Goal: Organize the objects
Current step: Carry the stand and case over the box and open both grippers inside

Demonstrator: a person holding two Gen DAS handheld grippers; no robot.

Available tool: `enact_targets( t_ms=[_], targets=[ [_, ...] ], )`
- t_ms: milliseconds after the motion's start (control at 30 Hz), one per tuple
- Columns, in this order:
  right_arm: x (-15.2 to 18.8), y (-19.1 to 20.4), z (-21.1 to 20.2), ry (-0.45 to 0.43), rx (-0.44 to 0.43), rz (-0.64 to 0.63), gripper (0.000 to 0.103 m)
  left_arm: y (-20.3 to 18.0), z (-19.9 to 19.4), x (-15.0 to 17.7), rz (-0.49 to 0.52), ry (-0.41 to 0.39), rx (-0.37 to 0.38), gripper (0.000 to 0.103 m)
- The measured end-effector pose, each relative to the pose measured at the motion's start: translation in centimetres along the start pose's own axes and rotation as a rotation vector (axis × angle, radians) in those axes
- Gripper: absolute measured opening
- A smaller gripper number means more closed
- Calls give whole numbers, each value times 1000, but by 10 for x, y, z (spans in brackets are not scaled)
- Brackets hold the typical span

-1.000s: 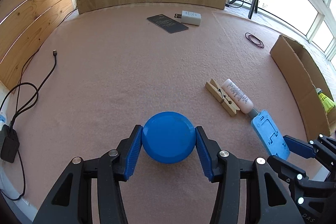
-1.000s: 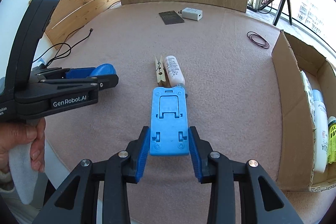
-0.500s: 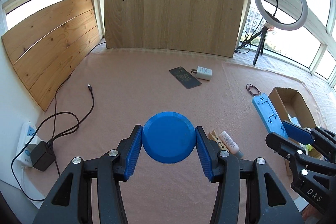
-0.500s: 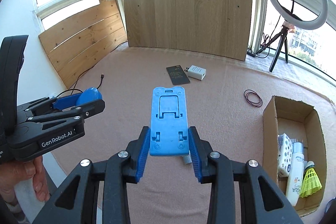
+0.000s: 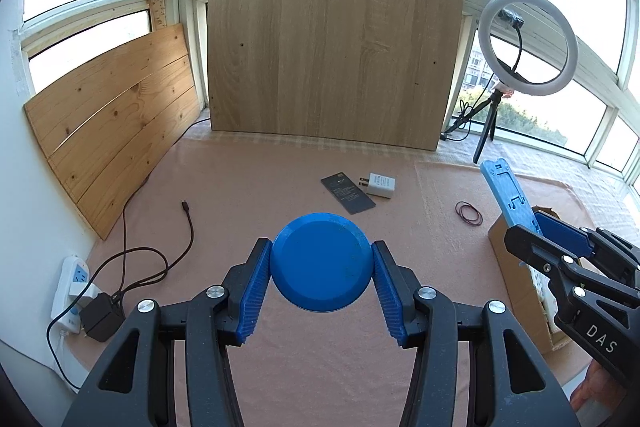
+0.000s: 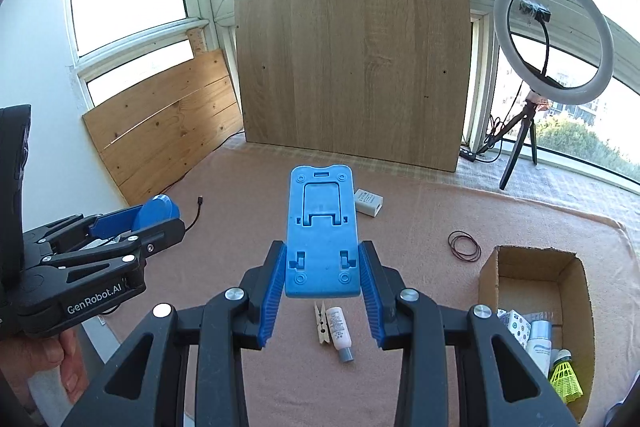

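My left gripper (image 5: 321, 269) is shut on a round blue lid (image 5: 320, 262) and holds it high above the pink mat; it also shows in the right wrist view (image 6: 156, 213). My right gripper (image 6: 322, 281) is shut on a blue phone stand (image 6: 321, 231), also held high; the stand shows in the left wrist view (image 5: 508, 191). An open cardboard box (image 6: 536, 311) lies on the mat at the right with a white bottle (image 6: 538, 343), a yellow-green shuttlecock (image 6: 564, 375) and a patterned packet (image 6: 514, 325) inside. A wooden clothespin (image 6: 320, 323) and a small white tube (image 6: 339, 331) lie below the stand.
A white charger (image 5: 380, 185), a dark card (image 5: 348, 194) and a dark rubber band (image 5: 469, 213) lie at the far side of the mat. A power strip (image 5: 72, 291) with adapter and cable lies left. Wooden boards (image 5: 332, 55) lean at the back; a ring light (image 5: 528, 43) stands right.
Both grippers have risen well above the mat with the lid and the phone stand held. The mat objects look smaller and farther; the box now sits below my right gripper.
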State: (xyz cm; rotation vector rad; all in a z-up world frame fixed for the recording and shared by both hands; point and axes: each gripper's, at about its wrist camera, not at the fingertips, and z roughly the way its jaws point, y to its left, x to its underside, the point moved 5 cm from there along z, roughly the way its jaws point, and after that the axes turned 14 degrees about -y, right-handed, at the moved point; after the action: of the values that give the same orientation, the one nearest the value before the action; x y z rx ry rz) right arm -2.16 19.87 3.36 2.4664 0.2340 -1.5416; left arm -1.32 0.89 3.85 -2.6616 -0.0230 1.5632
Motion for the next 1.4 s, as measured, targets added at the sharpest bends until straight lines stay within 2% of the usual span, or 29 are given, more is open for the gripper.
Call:
enact_targets(
  t_ms=[333,567,867,1167,1400],
  targets=[
    [1,-26,-14,-20,30,37,33,-39,4,-4,36,-5,45,53],
    [5,-62,-30,-30,79,66,33,-84,9,-4,69,-1,99,53],
    [16,-127,-62,-36,174,111,33,-167,19,0,122,10,202,53],
    [41,-207,-105,-17,324,176,33,-274,37,19,185,48,363,53],
    [65,-237,-115,21,366,228,33,-334,50,37,234,89,450,53]
  ],
)
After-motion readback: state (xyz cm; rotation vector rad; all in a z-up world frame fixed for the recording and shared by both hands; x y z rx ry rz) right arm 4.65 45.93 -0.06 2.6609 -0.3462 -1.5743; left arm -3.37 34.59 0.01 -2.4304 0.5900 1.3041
